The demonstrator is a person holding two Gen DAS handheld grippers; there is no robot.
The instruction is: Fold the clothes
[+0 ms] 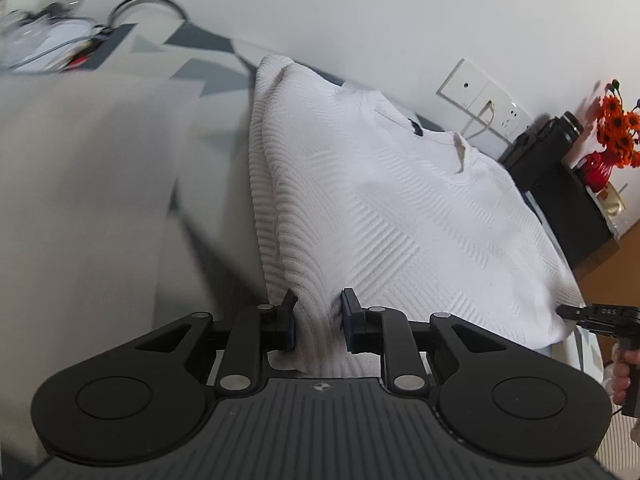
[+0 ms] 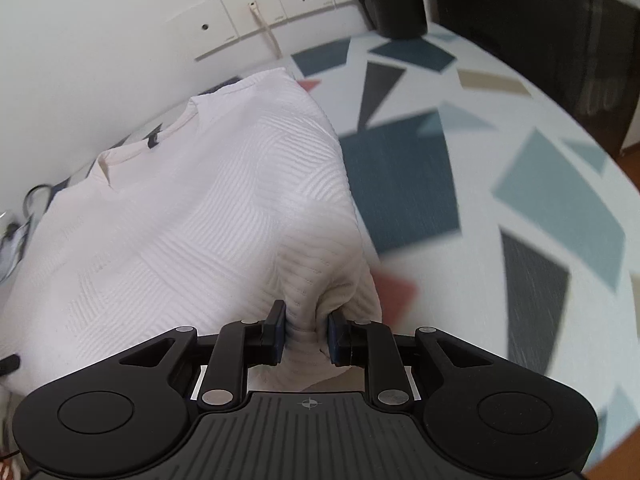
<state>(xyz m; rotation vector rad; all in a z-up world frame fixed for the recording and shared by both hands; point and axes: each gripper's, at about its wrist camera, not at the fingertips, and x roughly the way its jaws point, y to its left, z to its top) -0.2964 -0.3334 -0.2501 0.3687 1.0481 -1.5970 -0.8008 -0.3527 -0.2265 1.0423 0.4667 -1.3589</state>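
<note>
A white ribbed sweater [image 1: 384, 208] lies spread on the counter [image 2: 520, 128], whose cloth has grey, blue and red shapes, with its collar toward the wall. The left gripper [image 1: 318, 326] has its jaws closed on a bunch of the sweater's near hem, and the right gripper [image 2: 305, 334] pinches the hem at the other corner in the same way, the fabric bulging up between the blue pads. In the left wrist view the right gripper shows at the far right edge, held by a hand [image 1: 622, 376]. Along the wall sits a row of sockets [image 2: 276, 4] with a white cable [image 2: 266, 30] plugged in. Beyond the sweater's right side stand a black box [image 1: 560, 200], a dark bottle [image 1: 566, 126] and a red vase [image 1: 598, 166] of orange flowers [image 1: 618, 128]. At the left end lie a looped black cable [image 1: 148, 4] and some blurred clutter (too smeared to name). A pale blurred surface [image 1: 80, 200] fills the left foreground.
</note>
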